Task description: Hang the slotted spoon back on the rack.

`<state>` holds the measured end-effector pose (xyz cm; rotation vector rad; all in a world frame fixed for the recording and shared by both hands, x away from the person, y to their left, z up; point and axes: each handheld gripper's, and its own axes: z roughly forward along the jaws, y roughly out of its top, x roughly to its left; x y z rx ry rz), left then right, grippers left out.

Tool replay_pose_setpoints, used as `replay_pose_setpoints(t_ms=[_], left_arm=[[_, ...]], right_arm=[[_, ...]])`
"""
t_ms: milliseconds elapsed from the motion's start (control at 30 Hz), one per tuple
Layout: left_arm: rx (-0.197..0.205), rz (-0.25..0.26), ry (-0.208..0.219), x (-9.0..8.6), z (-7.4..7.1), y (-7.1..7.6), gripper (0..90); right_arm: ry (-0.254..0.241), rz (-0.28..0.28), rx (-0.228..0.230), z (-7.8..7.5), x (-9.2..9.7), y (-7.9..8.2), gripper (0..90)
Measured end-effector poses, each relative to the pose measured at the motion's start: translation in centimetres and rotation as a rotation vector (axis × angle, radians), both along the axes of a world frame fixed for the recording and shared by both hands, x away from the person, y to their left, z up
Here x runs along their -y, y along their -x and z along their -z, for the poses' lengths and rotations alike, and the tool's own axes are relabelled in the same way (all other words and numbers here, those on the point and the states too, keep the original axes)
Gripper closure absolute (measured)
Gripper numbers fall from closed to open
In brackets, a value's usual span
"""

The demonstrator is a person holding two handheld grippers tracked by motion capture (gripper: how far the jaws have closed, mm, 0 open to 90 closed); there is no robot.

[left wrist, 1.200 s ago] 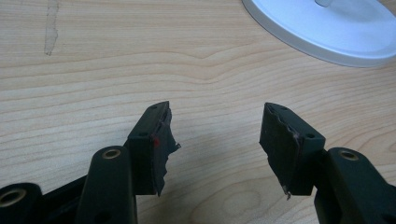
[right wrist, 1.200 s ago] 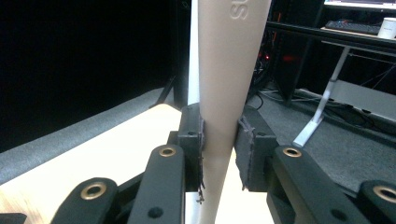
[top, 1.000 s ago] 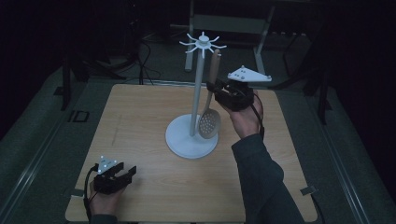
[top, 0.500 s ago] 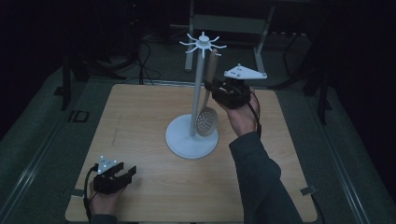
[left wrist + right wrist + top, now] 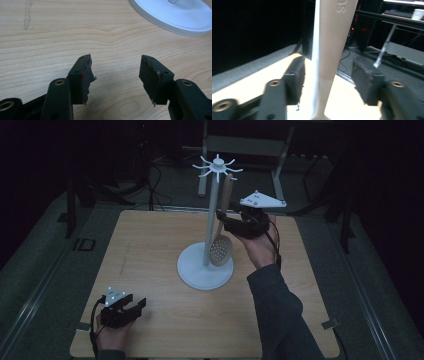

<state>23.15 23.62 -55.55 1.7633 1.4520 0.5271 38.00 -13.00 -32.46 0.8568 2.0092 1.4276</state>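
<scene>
Stand [image 5: 205,267] near table [image 5: 150,245] centre; slotted spoon [image 5: 220,247] hangs just right of its pole. Right gripper [image 5: 231,226] beside spoon handle. Left gripper [image 5: 131,309] at near-left corner, well apart.

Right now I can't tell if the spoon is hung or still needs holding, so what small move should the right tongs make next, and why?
Probably back the right tongs straight away from the spoon. Its handle stands between the open jaws with a gap on each side, so it isn't gripped, and its top reaches the rack hooks. Whether it is hooked is unclear, so go slowly.
</scene>
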Motion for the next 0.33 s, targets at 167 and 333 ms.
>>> replay_pose_setpoints(t_ms=[167, 333], left_arm=[[0.002, -0.001, 0.002, -0.1, 0.0, 0.0, 43.7], [0.005, -0.003, 0.007, -0.1, 0.0, 0.1, 43.7]], right_arm=[[0.017, 0.027, -0.023, 0.6, 0.4, 0.4, 29.3], [0.028, 0.05, -0.04, 1.8, 1.5, 1.2, 27.0]])
